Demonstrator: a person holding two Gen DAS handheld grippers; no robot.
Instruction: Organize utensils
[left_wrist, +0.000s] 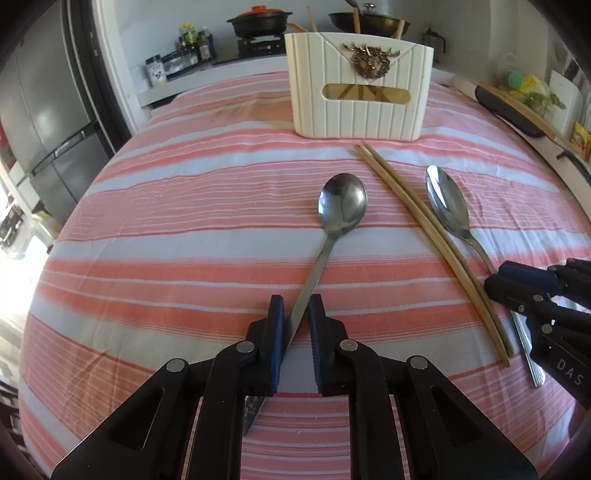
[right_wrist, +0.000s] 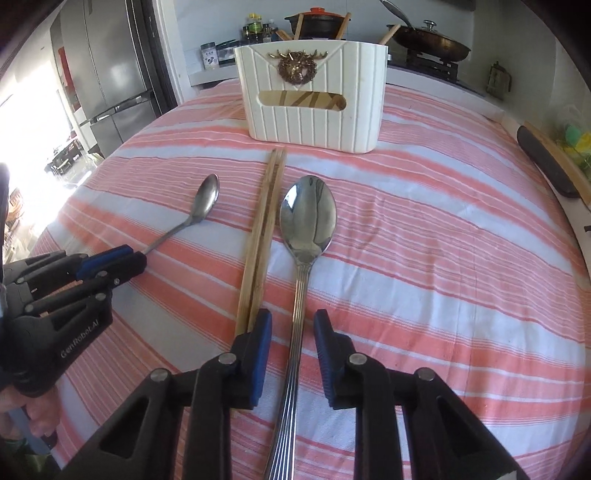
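Your left gripper (left_wrist: 295, 306) has its jaws drawn in close around the flat handle of the smaller spoon (left_wrist: 341, 203); the blue pads sit just beside the handle on either side, the left pad apparently against it, but you cannot tell from the left wrist view whether both pads actually bear on the metal. That handle runs diagonally between the jaws, its end passing under the left finger, and its bowl lies further out on the striped tablecloth (left_wrist: 166, 229), facing up. Your right gripper (right_wrist: 291, 321) has its jaws spread, with the ridged handle of the larger spoon (right_wrist: 308, 218) lying on the cloth in the gap between them, nearer the left finger and touching neither pad. The left finger of that gripper rests over the near ends of the pair of wooden chopsticks (right_wrist: 264, 229), which lie side by side just to the left of the larger spoon and point toward the holder. The smaller spoon lies well to the left of the chopsticks, its bowl angled away from them. Beyond all three utensils, at the far side of the cloth, stands the white ribbed utensil holder (right_wrist: 314, 107) with a gold deer-head ornament (right_wrist: 297, 68) on its front and a slot showing wooden sticks inside. Behind it, two pans sit on a stove.
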